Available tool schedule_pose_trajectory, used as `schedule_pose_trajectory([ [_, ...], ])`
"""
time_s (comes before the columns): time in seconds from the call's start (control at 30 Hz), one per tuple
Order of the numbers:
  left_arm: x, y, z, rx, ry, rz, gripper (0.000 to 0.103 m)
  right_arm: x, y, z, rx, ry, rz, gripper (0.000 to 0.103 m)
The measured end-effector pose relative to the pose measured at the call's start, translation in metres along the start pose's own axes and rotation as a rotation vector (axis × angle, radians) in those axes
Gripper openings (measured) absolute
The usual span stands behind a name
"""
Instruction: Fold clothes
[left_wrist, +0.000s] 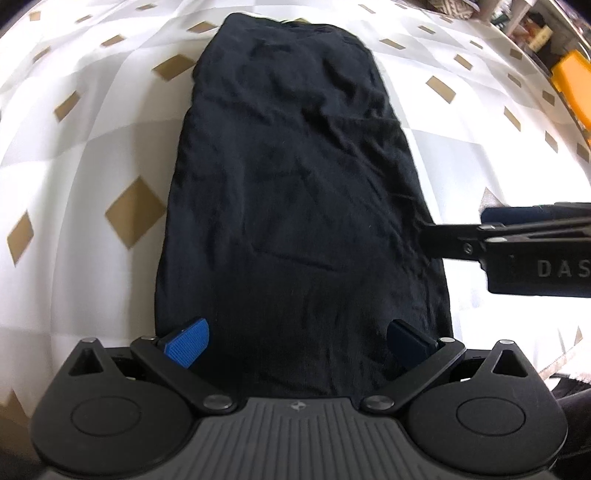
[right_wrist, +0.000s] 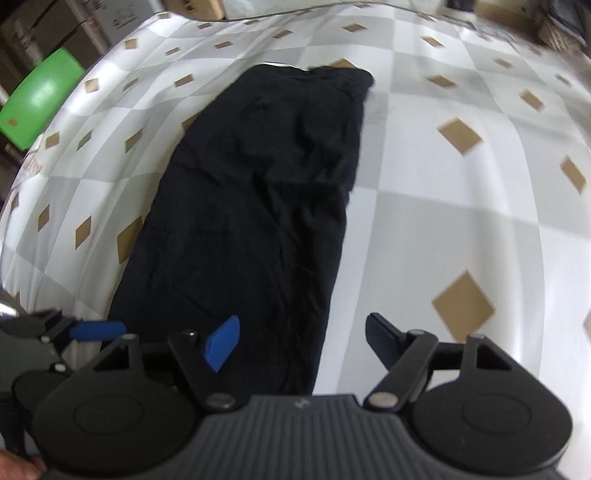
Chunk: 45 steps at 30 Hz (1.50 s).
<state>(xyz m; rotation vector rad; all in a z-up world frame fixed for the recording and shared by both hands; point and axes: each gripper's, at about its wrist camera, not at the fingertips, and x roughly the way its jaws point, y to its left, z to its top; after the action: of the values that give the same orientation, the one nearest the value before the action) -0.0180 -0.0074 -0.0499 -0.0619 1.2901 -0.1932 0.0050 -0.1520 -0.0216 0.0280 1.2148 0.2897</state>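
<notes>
A black garment (left_wrist: 295, 184) lies folded into one long narrow strip that runs away from me on the checked tablecloth (left_wrist: 92, 147). My left gripper (left_wrist: 297, 341) hovers over the strip's near end, open wide, with nothing held between its blue pads. In the right wrist view the same garment (right_wrist: 258, 203) lies left of centre. My right gripper (right_wrist: 303, 343) is open above the strip's near right edge, one finger over the cloth and the other over bare tablecloth (right_wrist: 443, 221). The right tool's black body (left_wrist: 535, 266) enters the left wrist view from the right.
An orange box (left_wrist: 572, 85) stands past the table's far right edge. A green object (right_wrist: 40, 99) and cardboard boxes (right_wrist: 55, 22) sit beyond the far left edge. Tablecloth shows on both sides of the strip. Part of a hand (right_wrist: 14, 469) shows at the bottom left.
</notes>
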Motion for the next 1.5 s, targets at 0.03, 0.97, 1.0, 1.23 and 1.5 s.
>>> schedule_pose_trajectory([
  [0.03, -0.001, -0.001, 0.003, 0.018, -0.001, 0.002, 0.103, 0.000, 0.001, 0.003, -0.018, -0.005, 0.000, 0.069],
  [0.97, 0.024, 0.030, 0.058, -0.180, 0.014, -0.066, 0.103, 0.046, -0.031, 0.080, 0.204, -0.144, 0.020, 0.067],
  [1.0, 0.025, 0.029, 0.058, -0.174, 0.020, -0.064, 0.103, 0.047, -0.032, 0.082, 0.218, -0.153, 0.029, 0.068],
  [1.23, 0.026, 0.028, 0.056, -0.176, 0.020, -0.061, 0.103, 0.063, -0.042, 0.101, 0.287, -0.176, 0.019, 0.071],
  [1.5, 0.028, 0.032, 0.057, -0.211, 0.029, -0.068, 0.103, 0.079, -0.041, 0.120, 0.268, -0.204, -0.007, 0.075],
])
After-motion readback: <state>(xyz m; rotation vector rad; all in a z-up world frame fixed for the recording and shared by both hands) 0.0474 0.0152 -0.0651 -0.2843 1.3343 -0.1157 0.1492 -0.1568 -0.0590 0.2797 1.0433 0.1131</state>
